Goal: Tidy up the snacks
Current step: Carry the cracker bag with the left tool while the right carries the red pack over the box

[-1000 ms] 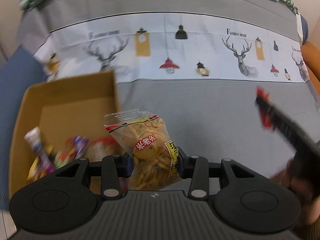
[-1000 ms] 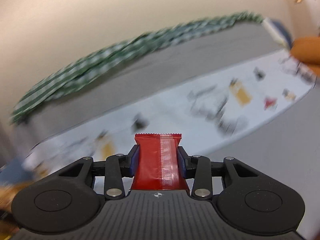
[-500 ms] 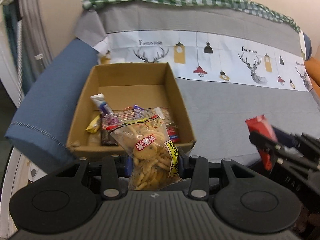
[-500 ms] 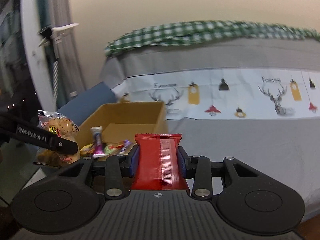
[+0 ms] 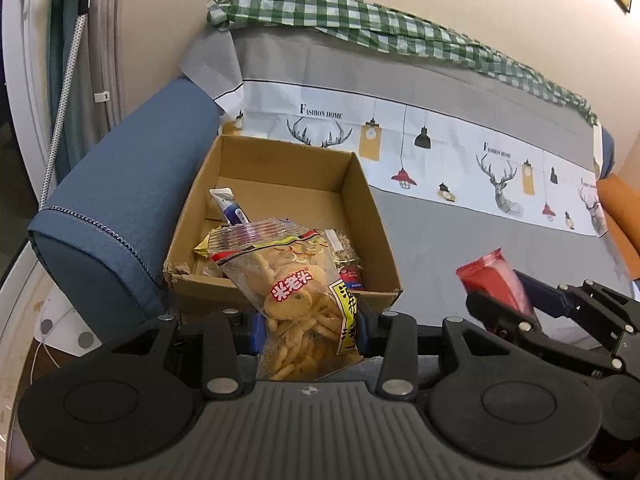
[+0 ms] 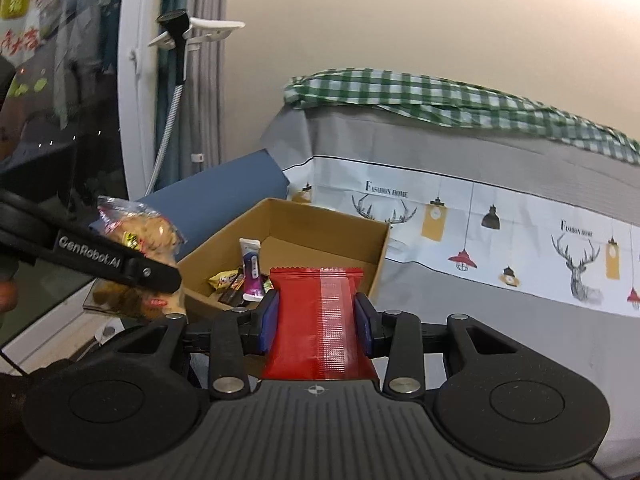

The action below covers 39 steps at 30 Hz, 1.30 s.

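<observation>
Currently, a bag of crackers (image 5: 298, 300) is clamped in the left gripper (image 5: 306, 330), and a red packet (image 6: 320, 320) is pinched in the right gripper (image 6: 318, 318). Both are held before a cardboard box (image 5: 376, 236) on the sofa (image 5: 480, 240), where a tube (image 5: 228, 206) and other snacks are seen.

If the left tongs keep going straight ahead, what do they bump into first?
Probably the cardboard box. The left tongs, shut on the bag of crackers, point right at its near wall, so the bag would likely touch it first. Depth is hard to judge here.
</observation>
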Available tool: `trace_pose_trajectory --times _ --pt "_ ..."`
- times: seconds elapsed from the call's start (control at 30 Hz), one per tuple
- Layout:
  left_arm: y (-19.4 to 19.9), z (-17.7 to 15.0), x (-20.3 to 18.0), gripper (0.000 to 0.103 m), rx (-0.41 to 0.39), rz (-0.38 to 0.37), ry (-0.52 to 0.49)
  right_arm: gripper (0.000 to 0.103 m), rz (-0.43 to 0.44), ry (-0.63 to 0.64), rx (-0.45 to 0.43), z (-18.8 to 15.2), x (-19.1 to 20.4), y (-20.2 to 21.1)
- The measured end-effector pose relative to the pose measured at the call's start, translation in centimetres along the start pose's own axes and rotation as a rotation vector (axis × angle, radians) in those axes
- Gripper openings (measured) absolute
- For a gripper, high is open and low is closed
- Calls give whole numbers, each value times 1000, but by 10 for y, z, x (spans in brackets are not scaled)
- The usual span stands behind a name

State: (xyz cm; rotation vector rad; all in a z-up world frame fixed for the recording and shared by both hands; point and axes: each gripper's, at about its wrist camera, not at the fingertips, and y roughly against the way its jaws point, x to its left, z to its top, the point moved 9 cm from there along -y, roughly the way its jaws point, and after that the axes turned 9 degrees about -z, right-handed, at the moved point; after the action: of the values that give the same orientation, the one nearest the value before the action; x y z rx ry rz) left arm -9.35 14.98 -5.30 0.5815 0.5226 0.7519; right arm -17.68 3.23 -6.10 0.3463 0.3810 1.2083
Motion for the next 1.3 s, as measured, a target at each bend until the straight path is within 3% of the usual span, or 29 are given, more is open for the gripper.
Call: trace_pose_trajectory --times 0.6,1.03,1.3 --pt "-18 3 19 46 -4 -18 9 41 -18 68 77 -5 15 -23" --pt "-55 48 46 46 -7 -4 22 41 -31 76 77 11 23 -66" --pt "-102 67 54 46 87 4 10 41 -27 35 96 23 20 -110"
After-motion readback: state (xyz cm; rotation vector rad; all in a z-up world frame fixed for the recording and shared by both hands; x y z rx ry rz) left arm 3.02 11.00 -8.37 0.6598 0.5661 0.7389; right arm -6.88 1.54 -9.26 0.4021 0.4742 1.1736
